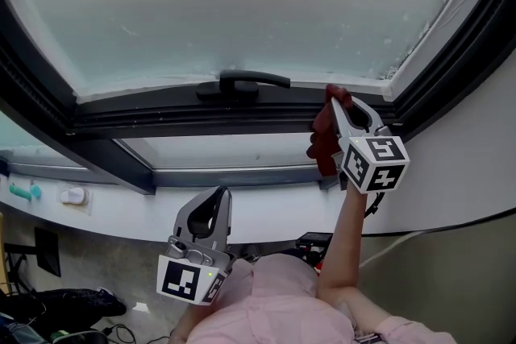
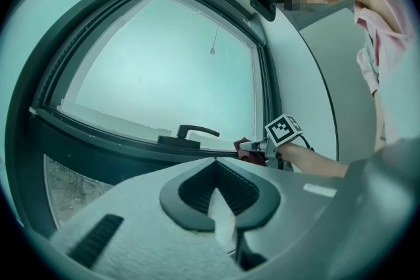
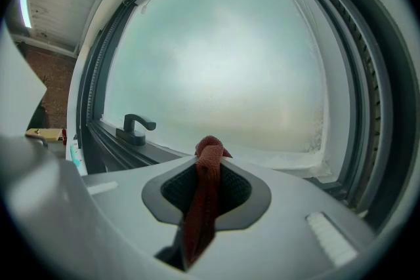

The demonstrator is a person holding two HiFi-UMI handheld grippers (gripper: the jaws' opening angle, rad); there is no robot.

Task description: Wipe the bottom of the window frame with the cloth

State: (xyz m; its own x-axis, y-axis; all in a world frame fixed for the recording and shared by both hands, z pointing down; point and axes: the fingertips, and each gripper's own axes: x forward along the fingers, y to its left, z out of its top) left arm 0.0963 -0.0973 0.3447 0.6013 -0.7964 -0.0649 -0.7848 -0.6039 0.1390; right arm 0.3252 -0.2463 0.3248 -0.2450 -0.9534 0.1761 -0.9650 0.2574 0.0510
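Observation:
The dark bottom rail of the window frame runs under frosted glass and carries a black handle. My right gripper is shut on a dark red cloth and reaches the rail just right of the handle, near the frame's right corner. In the right gripper view the cloth bunches out between the closed jaws, with the handle off to the left. My left gripper hangs low by my body, away from the window, shut on nothing. Its own view shows the right gripper and cloth at the rail.
A lower glass pane and a white sill lie under the rail. A teal item and a small white item rest at the sill's left. Bags and cables lie on the floor. A white wall bounds the right.

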